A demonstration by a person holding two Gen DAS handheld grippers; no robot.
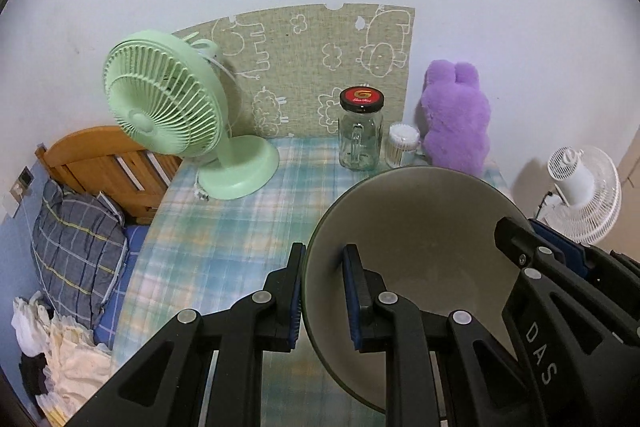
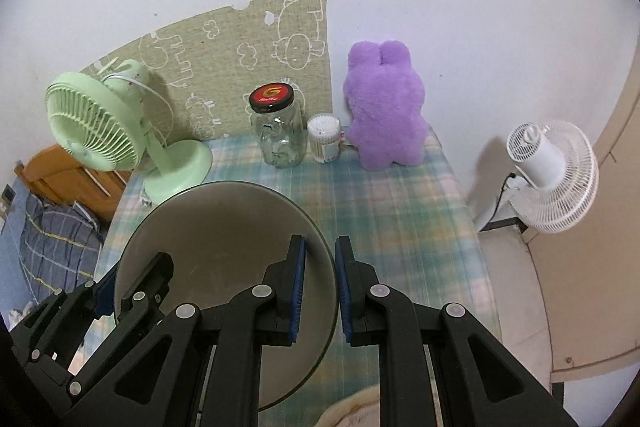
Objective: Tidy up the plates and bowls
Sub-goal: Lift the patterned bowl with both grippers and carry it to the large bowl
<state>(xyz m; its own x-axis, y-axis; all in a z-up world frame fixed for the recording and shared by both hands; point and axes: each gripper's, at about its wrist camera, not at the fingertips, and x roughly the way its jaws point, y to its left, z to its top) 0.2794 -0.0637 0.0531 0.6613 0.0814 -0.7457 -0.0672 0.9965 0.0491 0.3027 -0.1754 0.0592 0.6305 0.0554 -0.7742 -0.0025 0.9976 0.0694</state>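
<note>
A wide grey-beige bowl (image 1: 420,227) with a dark rim hangs tilted above the plaid tablecloth (image 1: 240,227), carried between both grippers. My left gripper (image 1: 322,297) is shut on the bowl's left rim, one blue pad inside and one outside. My right gripper (image 1: 536,247) clamps the opposite rim. In the right wrist view the same bowl (image 2: 220,227) fills the lower left, with my right gripper (image 2: 320,287) shut on its right rim and my left gripper (image 2: 116,285) on the far side. The bowl holds nothing.
At the back of the table stand a green desk fan (image 1: 168,107), a glass jar with a black and red lid (image 1: 360,131), a tub of cotton swabs (image 1: 402,145) and a purple plush (image 1: 456,115). A white fan (image 2: 552,175) stands right of the table; a bed with a plaid pillow (image 1: 76,251) lies left.
</note>
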